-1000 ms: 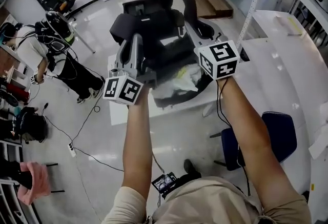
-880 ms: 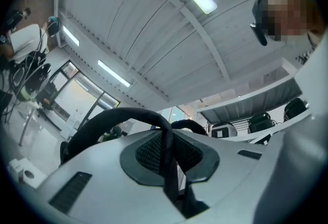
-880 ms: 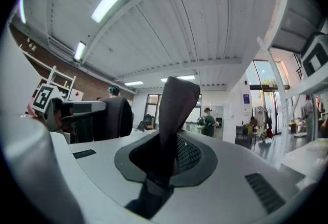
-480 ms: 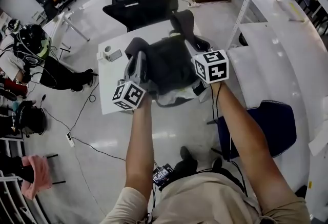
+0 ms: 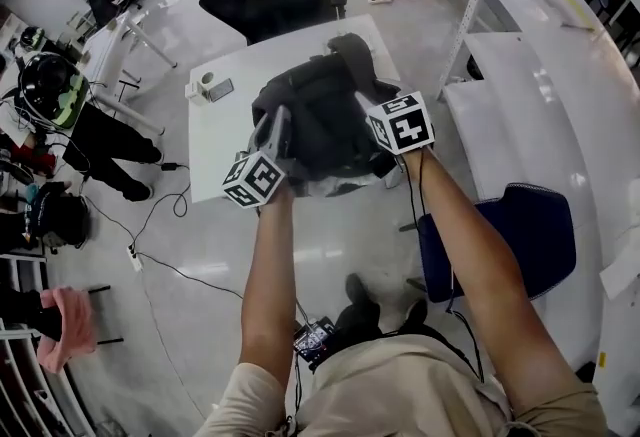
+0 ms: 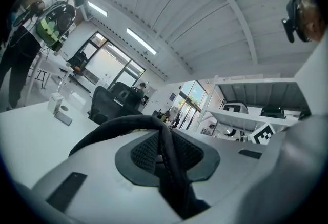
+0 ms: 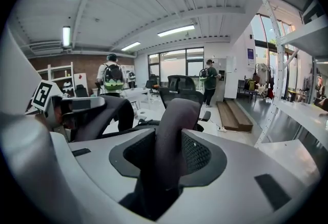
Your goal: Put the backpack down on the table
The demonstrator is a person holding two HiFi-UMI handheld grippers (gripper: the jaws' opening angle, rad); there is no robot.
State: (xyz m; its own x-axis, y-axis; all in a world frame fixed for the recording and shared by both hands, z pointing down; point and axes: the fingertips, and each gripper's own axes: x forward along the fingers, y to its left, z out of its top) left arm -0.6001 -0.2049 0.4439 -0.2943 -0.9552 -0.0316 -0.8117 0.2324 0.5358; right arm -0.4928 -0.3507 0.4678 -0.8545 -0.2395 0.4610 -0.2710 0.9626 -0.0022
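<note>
Both my grippers had come down with the backpack point(image 5: 325, 120), which went from hanging above the white table point(image 5: 225, 130) to sitting on its near edge. My left gripper point(image 6: 165, 159) stayed clamped on a thin black strap point(image 6: 163, 138). My right gripper point(image 7: 166, 159) had just been opening, its padded strap point(image 7: 171, 125) loose between the jaws. The bag looked set down, and only letting go remained.

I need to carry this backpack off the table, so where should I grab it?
Best take the padded shoulder strap, coming from the near edge of the table with the jaws across its width. It stands up clear of the backpack body, leaving room on either side.
</note>
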